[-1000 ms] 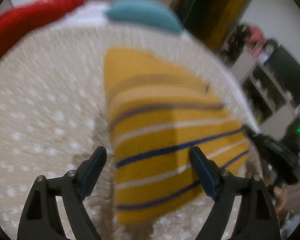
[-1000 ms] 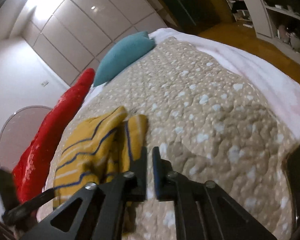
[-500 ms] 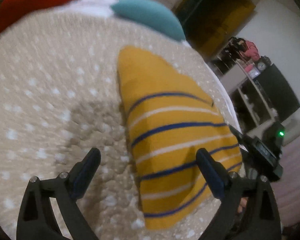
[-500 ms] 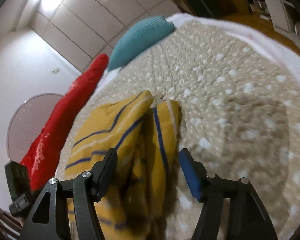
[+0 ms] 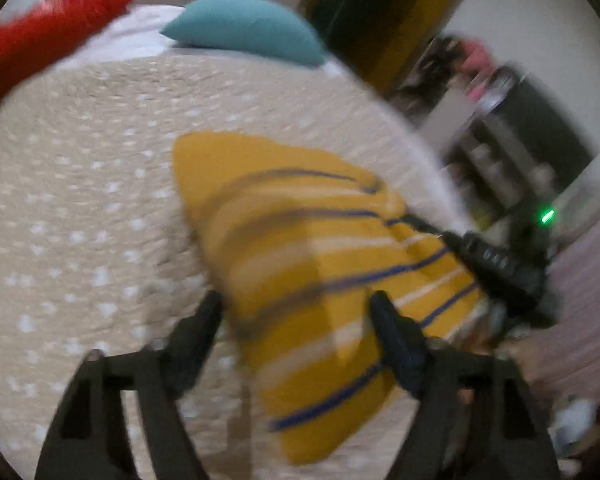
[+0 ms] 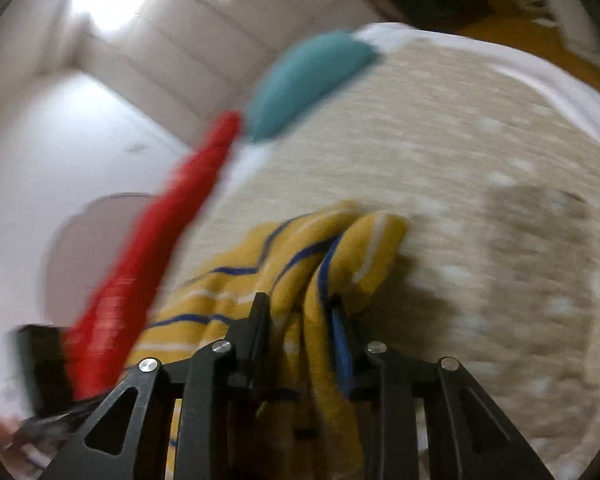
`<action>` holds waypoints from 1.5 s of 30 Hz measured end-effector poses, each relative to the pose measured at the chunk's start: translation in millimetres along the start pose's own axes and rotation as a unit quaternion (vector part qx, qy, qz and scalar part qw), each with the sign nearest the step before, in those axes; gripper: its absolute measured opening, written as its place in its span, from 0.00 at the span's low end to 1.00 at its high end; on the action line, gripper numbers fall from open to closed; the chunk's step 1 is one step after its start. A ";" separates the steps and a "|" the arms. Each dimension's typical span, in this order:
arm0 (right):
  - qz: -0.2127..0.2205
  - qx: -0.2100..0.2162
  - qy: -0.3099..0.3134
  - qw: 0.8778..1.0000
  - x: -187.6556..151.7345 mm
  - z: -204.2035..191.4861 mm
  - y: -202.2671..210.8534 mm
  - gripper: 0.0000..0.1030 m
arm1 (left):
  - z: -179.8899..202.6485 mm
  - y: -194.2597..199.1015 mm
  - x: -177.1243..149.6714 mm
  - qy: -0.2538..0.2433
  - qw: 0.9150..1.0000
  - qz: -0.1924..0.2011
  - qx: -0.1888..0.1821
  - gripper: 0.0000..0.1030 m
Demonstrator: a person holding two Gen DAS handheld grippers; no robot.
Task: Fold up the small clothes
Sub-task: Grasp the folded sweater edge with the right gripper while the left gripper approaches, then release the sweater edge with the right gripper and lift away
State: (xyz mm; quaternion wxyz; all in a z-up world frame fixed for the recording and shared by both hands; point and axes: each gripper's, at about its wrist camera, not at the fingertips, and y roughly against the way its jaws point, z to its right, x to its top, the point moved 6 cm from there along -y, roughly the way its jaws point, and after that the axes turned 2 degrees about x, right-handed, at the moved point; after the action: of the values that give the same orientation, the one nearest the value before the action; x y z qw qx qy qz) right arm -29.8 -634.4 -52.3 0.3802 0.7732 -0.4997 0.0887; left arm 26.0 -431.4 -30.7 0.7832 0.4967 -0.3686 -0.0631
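A small yellow garment (image 5: 312,264) with blue and white stripes lies folded on the beige dotted bedspread (image 5: 80,200). My left gripper (image 5: 296,320) is open, its fingers straddling the garment's near left edge, holding nothing. The right gripper (image 5: 500,276) shows at the garment's right edge in the left wrist view. In the right wrist view my right gripper (image 6: 300,320) is closed on a bunched fold of the garment (image 6: 332,264), cloth filling the narrow gap between the fingers. Both views are blurred.
A teal pillow (image 5: 248,28) and a red cushion (image 5: 48,36) lie at the bed's far end. The bed's right edge with a white sheet (image 6: 560,80) drops to the floor. Shelves (image 5: 520,168) stand to the right of the bed.
My right gripper opened, pushed onto the garment's edge and has closed on a fold. My left gripper stayed open and shifted closer over the garment's left edge.
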 end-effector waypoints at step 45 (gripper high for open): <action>0.092 -0.188 0.147 0.967 -167.8 -13.9 98.3 0.62 | 25.8 48.5 -157.3 -0.010 0.979 0.051 0.199 1.00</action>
State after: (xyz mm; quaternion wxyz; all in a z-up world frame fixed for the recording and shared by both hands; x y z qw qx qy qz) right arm -190.3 -527.4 -80.3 0.5783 0.6167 -0.5152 0.1404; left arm -116.8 -352.9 -65.6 0.6669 0.6228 -0.4065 0.0464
